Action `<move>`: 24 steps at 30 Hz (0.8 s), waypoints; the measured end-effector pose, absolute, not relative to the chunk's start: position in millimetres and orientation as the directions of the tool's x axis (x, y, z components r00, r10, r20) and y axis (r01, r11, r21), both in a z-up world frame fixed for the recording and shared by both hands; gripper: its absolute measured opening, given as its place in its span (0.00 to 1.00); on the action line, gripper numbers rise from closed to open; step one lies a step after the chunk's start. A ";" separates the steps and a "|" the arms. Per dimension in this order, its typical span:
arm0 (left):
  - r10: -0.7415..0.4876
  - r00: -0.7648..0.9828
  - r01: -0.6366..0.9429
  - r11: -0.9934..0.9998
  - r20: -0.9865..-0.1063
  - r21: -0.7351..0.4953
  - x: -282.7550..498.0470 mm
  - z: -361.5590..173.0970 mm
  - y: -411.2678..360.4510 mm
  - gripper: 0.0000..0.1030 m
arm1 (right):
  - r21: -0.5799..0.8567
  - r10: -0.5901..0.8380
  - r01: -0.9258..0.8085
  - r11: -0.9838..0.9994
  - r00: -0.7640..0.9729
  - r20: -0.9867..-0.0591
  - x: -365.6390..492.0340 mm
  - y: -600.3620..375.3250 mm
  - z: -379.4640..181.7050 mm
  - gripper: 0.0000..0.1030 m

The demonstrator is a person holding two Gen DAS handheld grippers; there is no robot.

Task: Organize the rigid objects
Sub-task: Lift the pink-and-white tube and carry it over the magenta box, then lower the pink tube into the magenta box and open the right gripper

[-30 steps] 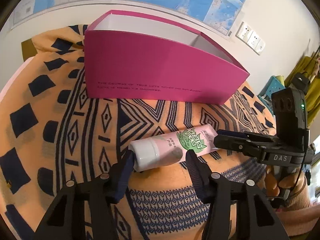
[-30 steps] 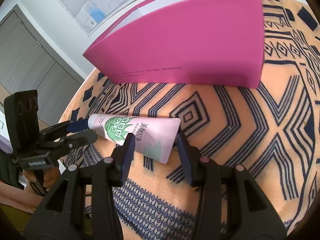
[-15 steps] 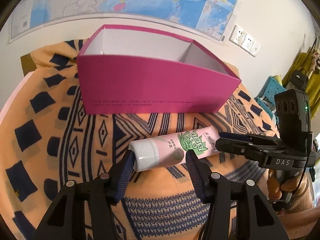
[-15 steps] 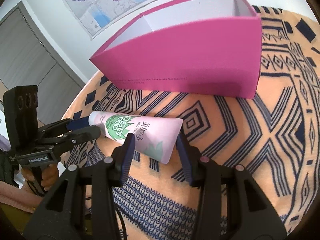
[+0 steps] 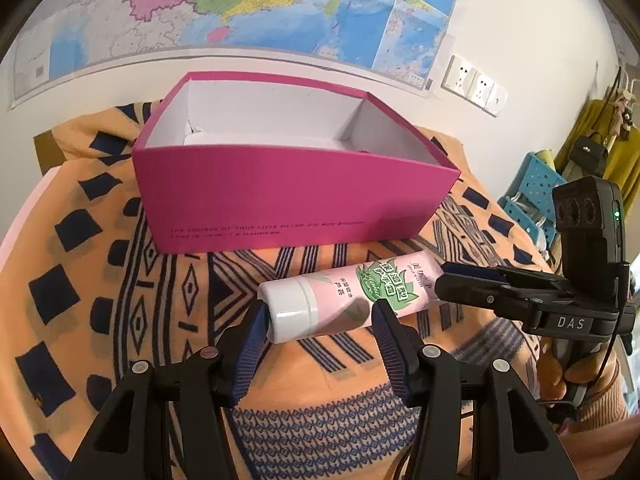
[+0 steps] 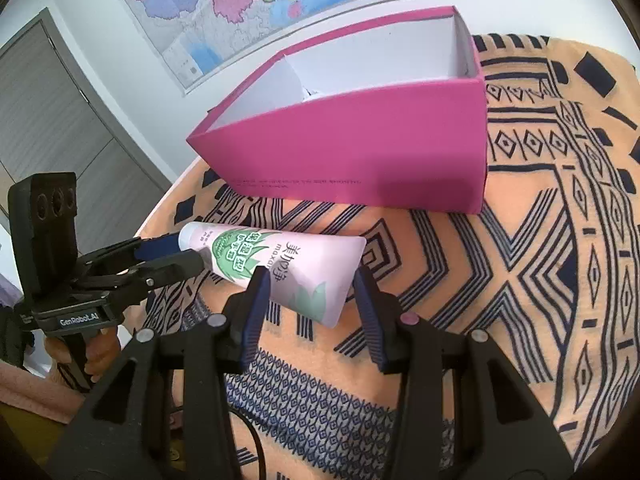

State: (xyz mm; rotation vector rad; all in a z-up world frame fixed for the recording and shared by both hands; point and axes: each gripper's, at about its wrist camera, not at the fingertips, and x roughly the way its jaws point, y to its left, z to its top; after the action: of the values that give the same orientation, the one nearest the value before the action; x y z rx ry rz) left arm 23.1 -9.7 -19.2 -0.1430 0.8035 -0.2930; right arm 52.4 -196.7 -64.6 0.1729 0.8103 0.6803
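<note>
My left tool pinches the capped end of the tube, my right tool its crimped end, above a patterned tabletop cloth before a pink box and wall map.

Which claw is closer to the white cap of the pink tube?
Left. The left claw grips the tube at its white cap; the right claw grips the flat crimped end, farthest from the cap.
</note>
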 end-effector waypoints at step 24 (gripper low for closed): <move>-0.322 0.736 0.271 0.946 -0.595 -0.177 59.0 33.9 -29.1 0.52 | 0.315 0.594 -0.508 0.802 0.617 -0.517 62.7 -216.6 -6.0 0.45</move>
State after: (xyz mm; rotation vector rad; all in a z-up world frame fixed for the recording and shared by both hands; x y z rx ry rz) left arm 59.0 -29.1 33.9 -0.0799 0.6684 -0.3262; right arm 62.7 -216.6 -6.0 0.1426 0.6461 0.6368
